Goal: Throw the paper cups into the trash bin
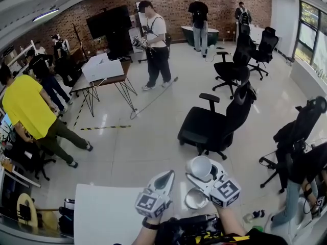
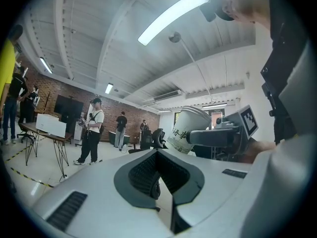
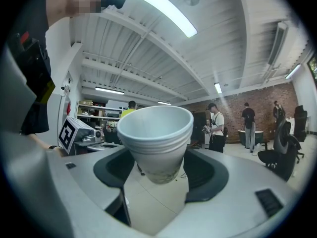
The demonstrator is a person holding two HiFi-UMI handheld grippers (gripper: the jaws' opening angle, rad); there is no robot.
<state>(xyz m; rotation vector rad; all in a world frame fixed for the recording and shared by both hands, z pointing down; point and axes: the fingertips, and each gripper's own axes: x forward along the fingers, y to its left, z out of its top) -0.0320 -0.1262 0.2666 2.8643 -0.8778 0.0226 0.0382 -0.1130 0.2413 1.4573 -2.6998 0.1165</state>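
Between the jaws of the right gripper [image 3: 161,171] sits a white paper cup [image 3: 156,133], mouth up and tilted toward the camera. The dark pads press its lower wall from both sides. Stepped rings under its rim suggest several cups nested together, though the count cannot be told.

From the left gripper view the same cup [image 2: 187,129] shows dark printed characters down its side, too small and slanted to read. The only other markings are the black-and-white square patterns on each gripper's cube.

Seen from the head view, the right gripper [image 1: 203,173] holds the cup [image 1: 199,166] out over the pale floor. Just below it lies a round container [image 1: 195,200] with an open mouth. The gripper cuts off its right edge, and whether it is the bin cannot be told.

Beside it, the left gripper [image 1: 164,180] has its jaws drawn together to a narrow point, and its own view [image 2: 159,175] shows nothing between the pads. A white table [image 1: 107,213] lies under it, cut off by the lower edge of the picture. A black office chair [image 1: 209,126] stands further out on the floor.
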